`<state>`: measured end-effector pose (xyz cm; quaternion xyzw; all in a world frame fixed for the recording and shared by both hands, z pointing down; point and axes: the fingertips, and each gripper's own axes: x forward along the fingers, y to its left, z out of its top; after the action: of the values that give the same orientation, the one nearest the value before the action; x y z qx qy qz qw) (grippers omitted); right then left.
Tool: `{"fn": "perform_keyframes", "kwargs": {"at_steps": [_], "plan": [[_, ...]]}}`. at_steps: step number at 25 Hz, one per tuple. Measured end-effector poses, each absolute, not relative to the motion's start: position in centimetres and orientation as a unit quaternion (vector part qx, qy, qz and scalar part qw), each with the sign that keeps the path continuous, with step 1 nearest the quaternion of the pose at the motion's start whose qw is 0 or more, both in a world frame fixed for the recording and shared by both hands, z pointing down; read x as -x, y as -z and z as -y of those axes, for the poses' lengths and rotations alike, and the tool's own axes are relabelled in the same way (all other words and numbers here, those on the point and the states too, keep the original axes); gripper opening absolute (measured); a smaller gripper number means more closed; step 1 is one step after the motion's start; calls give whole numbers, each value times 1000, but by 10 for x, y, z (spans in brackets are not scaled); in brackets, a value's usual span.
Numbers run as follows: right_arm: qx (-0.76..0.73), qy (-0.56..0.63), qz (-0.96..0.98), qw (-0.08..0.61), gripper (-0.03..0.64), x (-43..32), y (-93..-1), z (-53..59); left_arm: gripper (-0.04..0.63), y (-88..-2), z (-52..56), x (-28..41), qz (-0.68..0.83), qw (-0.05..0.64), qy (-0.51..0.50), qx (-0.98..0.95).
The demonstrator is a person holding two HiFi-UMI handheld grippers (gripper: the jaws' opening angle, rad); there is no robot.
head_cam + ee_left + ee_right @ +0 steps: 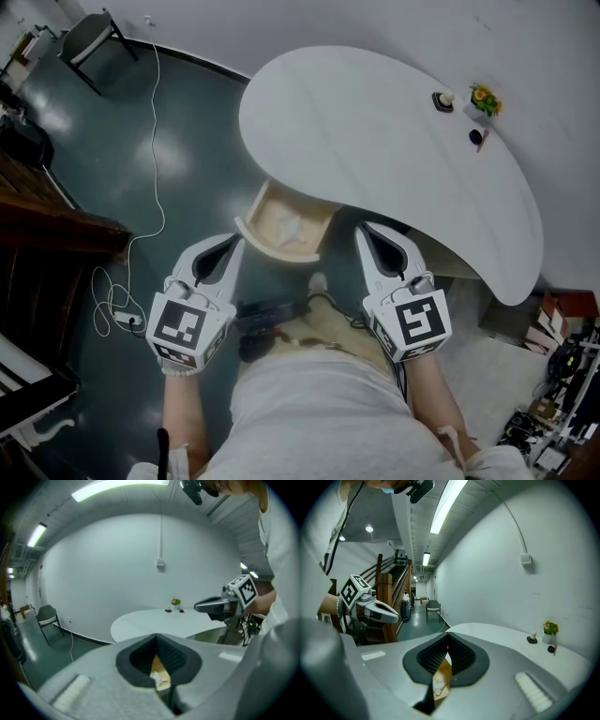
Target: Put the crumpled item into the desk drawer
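Under the white curved desk the wooden drawer stands pulled out. A crumpled white item lies inside it. My left gripper hovers at the drawer's near left corner and my right gripper at its right side. Both are shut with nothing held. In the left gripper view the crumpled item shows through the slit below the left gripper's tips. It also shows in the right gripper view, as the same white wad under the right gripper.
On the desk's far end sit a small potted flower, a little dark stand and a black object. A chair stands far left, with a white cable across the floor. Dark wooden stairs rise at left, and clutter fills the right corner.
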<state>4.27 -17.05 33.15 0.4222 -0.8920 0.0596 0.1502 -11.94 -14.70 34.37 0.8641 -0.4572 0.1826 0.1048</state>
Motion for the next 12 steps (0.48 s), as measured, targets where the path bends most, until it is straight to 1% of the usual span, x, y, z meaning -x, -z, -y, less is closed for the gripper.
{"fn": "perform_keyframes", "kwargs": {"at_steps": [12], "plan": [[-422, -56, 892, 154, 5, -41, -330, 167, -3, -345, 148, 113, 447, 106, -181, -870]]}}
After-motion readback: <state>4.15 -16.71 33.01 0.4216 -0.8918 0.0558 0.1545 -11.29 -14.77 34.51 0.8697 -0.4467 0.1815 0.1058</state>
